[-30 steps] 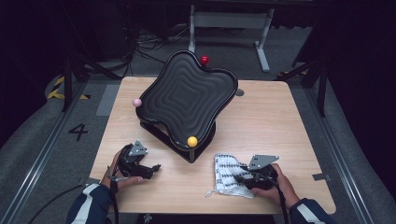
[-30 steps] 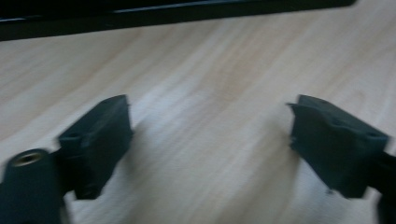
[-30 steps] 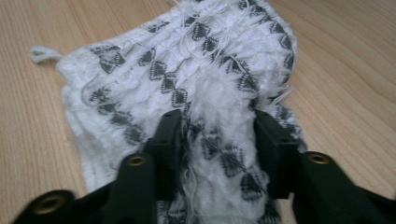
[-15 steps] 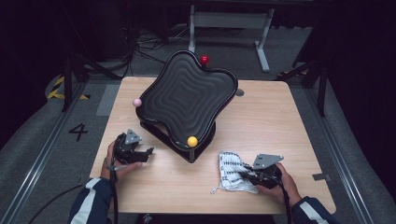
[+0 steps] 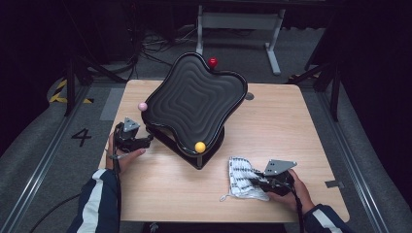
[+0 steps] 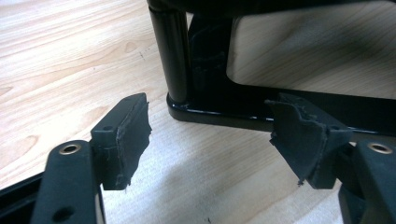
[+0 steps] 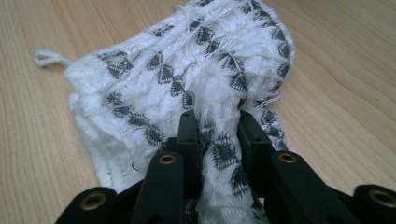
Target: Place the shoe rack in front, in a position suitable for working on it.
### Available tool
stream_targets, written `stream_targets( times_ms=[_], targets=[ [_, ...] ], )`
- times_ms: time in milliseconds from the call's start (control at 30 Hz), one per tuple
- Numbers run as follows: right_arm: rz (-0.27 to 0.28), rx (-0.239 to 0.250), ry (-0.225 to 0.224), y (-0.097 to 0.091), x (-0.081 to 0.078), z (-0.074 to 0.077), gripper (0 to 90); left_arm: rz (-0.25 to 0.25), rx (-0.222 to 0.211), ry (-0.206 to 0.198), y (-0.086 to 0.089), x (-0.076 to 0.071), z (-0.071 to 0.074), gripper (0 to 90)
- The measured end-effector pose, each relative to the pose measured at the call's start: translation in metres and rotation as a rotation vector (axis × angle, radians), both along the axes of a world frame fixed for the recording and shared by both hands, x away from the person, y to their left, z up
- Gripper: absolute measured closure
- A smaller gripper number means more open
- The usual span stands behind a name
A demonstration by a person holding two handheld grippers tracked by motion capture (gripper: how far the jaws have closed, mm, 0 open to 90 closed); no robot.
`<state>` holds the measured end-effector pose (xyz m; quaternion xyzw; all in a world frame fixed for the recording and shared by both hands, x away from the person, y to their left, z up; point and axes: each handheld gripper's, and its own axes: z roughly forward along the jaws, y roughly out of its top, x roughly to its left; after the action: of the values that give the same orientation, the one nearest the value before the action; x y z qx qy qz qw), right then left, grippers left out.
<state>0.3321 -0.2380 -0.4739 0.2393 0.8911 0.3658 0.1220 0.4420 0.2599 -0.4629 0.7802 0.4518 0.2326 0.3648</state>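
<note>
On the light wooden table (image 5: 272, 121) a white cloth with a dark grey woven pattern (image 5: 243, 178) lies near the person's edge, right of centre, crumpled rather than flat, with a small white loop at its lower left corner. The right gripper (image 5: 257, 182) lies low over the tabletop at the cloth's right side, and its two black jaws are closed on a pinched-up fold of the fabric. In the right gripper view the cloth (image 7: 187, 88) spreads away from the right gripper (image 7: 219, 135), a ridge of fabric is squeezed tight between the pads, and the rest rests on the wood beyond, its loop off to the upper left. The left gripper (image 5: 145, 141) is on the other side of the table, well apart from the cloth, just beside the foot of a black tilted stand (image 5: 194, 102) with a rippled, wavy-edged top. Small balls sit at the stand's corners: a pink one (image 5: 142, 106), a yellow one (image 5: 199, 146) and a red one (image 5: 213, 62). In the left gripper view the left gripper (image 6: 210, 135) has its jaws apart with only bare wood between the worn pads; they have just been closing somewhat. Ahead of them stand the glossy black base (image 6: 224, 112) and an upright post (image 6: 175, 51) of the stand.
</note>
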Motion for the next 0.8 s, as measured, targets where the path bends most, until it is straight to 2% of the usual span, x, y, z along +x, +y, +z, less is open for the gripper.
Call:
stream_targets(
  times_ms=[33, 100, 200, 267, 333, 400, 667, 800],
  targets=[
    [-0.001, 0.003, 0.003, -0.001, 0.0, 0.0, 74.3, 0.005, -0.028, -0.01, 0.002, 0.002, 0.003, 26.2],
    [0.0, 0.009, 0.004, -0.001, 0.001, -0.001, 74.2, 0.029, -0.048, -0.041, 0.003, 0.005, 0.006, 27.1],
    [-0.001, 0.004, -0.002, -0.001, 0.0, -0.001, 74.0, 0.044, -0.09, -0.05, 0.007, 0.011, 0.012, 26.9],
    [-0.001, 0.006, -0.004, -0.001, 0.0, -0.001, 73.9, 0.042, -0.062, -0.072, 0.006, 0.013, 0.013, 28.2],
    [0.0, 0.009, 0.002, -0.001, 0.0, -0.001, 73.6, 0.04, -0.051, -0.07, 0.004, 0.015, 0.013, 28.3],
    [-0.002, 0.015, 0.001, -0.002, 0.001, -0.001, 73.4, 0.042, -0.023, -0.061, 0.0, 0.018, 0.011, 28.6],
    [0.003, 0.016, -0.002, -0.002, 0.001, -0.002, 72.8, -0.013, -0.019, -0.059, -0.014, 0.026, 0.009, 29.6],
    [0.002, 0.015, -0.002, -0.002, 0.0, -0.002, 72.9, -0.029, -0.019, -0.056, -0.015, 0.026, 0.01, 29.7]
  ],
)
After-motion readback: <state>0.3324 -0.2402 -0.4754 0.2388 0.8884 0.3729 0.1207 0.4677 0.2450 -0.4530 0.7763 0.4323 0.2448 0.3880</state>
